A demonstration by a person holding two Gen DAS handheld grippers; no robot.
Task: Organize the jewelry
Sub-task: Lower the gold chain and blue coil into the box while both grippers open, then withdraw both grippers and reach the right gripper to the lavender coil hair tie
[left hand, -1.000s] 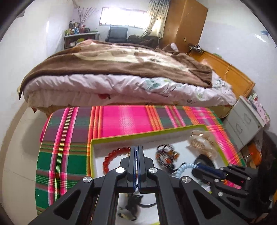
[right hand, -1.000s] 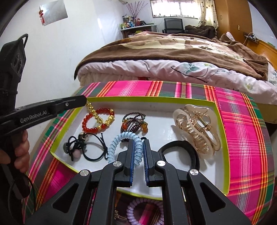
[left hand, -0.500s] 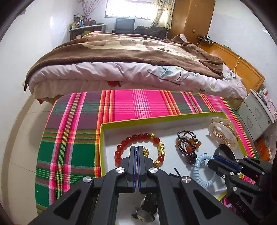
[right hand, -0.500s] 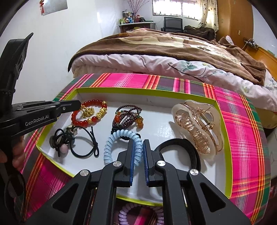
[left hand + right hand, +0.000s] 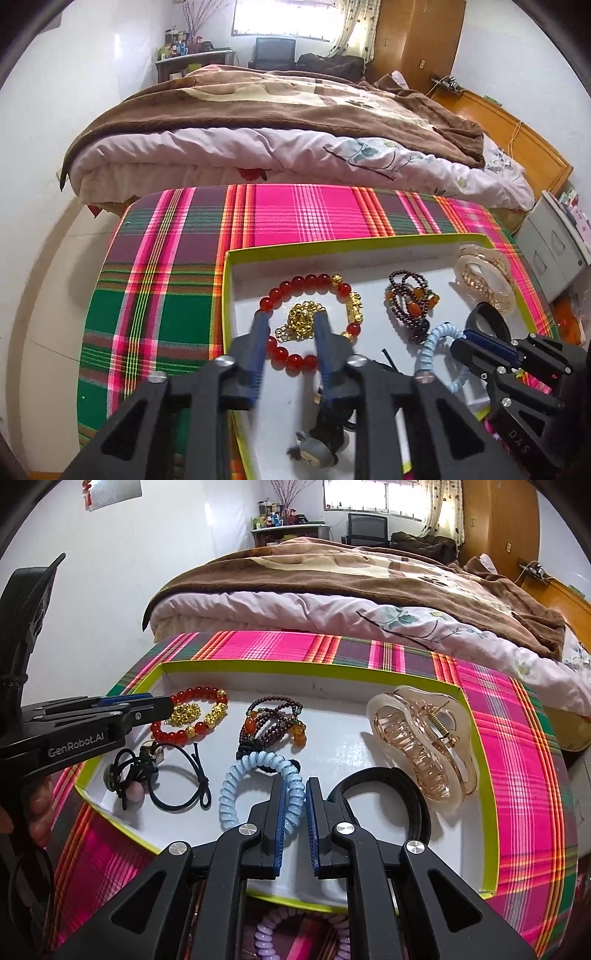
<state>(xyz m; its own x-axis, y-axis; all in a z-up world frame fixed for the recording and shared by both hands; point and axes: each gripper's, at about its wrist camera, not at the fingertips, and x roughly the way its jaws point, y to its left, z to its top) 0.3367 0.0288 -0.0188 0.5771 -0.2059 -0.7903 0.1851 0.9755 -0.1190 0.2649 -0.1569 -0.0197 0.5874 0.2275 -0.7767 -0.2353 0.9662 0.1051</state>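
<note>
While I hold both tools over the tray (image 5: 325, 672), my left tool (image 5: 290, 321) has its fingers spread apart, hanging above the gold chain (image 5: 301, 320) that lies inside the ring of the red bead bracelet (image 5: 306, 284). Nothing is between those fingers that I can call gripped; the chain shows in the gap below them. From the right wrist view the same left tool (image 5: 168, 705) reaches in from the left, its tip just over the red bead bracelet (image 5: 192, 716) in the tray's far left corner.

My right tool (image 5: 293, 794) has its fingers a little apart, straddling one side of the light blue spiral hair tie (image 5: 258, 782); I cannot tell whether the pads actually press on the coil. In the left view this tool (image 5: 469, 338) sits near the tray's right side, beside the same blue hair tie (image 5: 436, 343).

Across the tray lie a dark beaded bracelet with orange stones (image 5: 273, 723), a black elastic hair tie (image 5: 173, 775) with small charms at the near left, a black headband (image 5: 388, 786) and a clear amber claw clip (image 5: 421, 746) on the right. A lilac spiral hair tie (image 5: 295, 934) rests outside the tray, on the plaid-covered counter (image 5: 509, 738), under my right tool. Behind the counter stands a bed (image 5: 351, 583) with a brown blanket.
</note>
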